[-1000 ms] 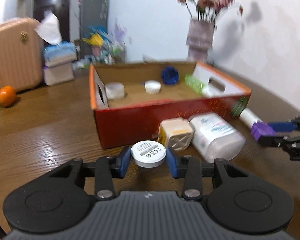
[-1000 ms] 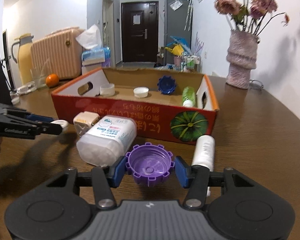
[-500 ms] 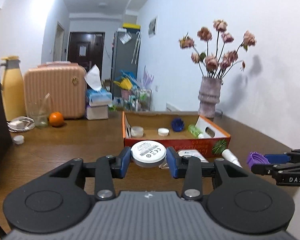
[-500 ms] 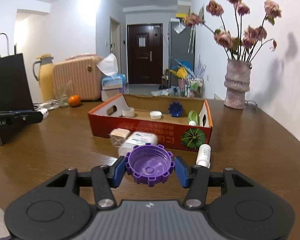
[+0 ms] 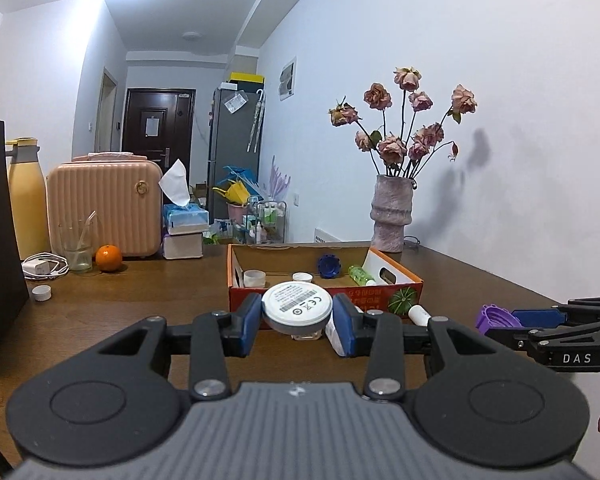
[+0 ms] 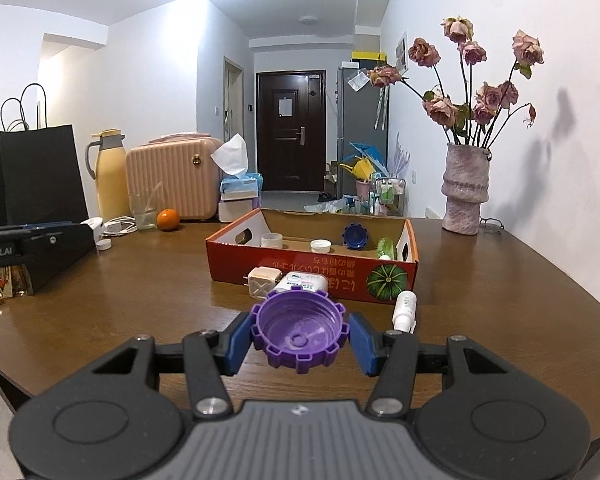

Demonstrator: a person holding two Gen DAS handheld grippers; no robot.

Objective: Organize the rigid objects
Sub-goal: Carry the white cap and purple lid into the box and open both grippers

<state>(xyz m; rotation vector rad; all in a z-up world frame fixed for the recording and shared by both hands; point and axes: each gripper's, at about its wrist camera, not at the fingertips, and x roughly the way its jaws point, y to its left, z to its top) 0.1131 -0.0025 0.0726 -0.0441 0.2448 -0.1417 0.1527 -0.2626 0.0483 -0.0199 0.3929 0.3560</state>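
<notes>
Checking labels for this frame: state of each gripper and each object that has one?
Left gripper: shut on white disc, label up.
Right gripper: shut on purple cap, hollow side up.
Box: open top, holds blue cap, two white caps, green bottle.
Wipes pack: lying outside box.
Charger: lying outside box.
White bottle: lying on table.

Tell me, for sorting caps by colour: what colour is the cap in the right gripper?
Purple cap, clearest in the right wrist view.
</notes>
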